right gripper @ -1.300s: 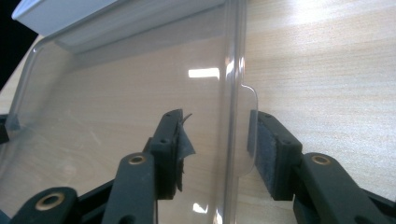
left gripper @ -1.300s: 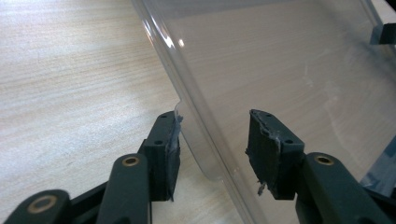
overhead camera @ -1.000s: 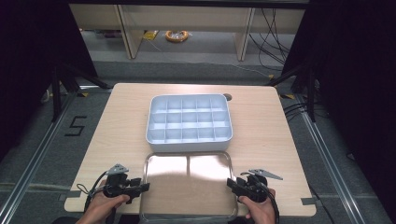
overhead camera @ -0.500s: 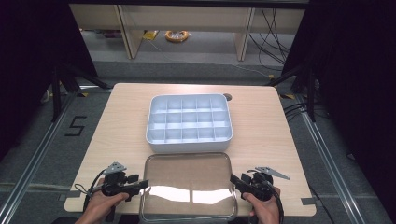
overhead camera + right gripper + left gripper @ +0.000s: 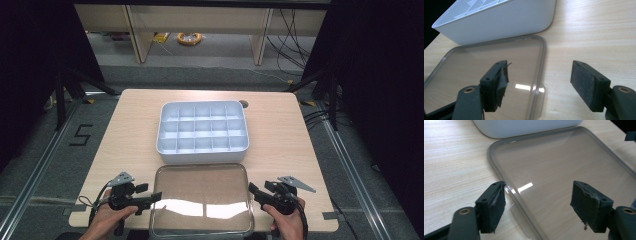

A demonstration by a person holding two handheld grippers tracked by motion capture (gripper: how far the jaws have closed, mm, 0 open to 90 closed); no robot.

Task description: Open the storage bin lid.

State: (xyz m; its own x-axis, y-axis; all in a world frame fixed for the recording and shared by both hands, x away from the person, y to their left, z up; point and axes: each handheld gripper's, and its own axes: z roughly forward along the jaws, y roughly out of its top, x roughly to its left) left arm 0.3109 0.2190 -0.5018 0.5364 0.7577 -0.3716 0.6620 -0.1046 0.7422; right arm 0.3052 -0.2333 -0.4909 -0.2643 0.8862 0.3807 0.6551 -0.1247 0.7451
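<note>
- Lid (image 5: 202, 197) lies flat on the table (image 5: 130, 125) at my near edge, just in front of the tray (image 5: 202, 132), with my grippers at its two short ends.
- Left gripper (image 5: 537, 202): jaws have just been opening and now stand released, straddling the lid's rim and small tab without pressing it. If I pull back carelessly, a pad could catch that tab and drag the lid.
- Right gripper (image 5: 540, 83): likewise just opened, gripping nothing, rim and tab between the jaws. Same snag risk.
- Farther off, a nudged lid would bump the tray and shift it.
</note>
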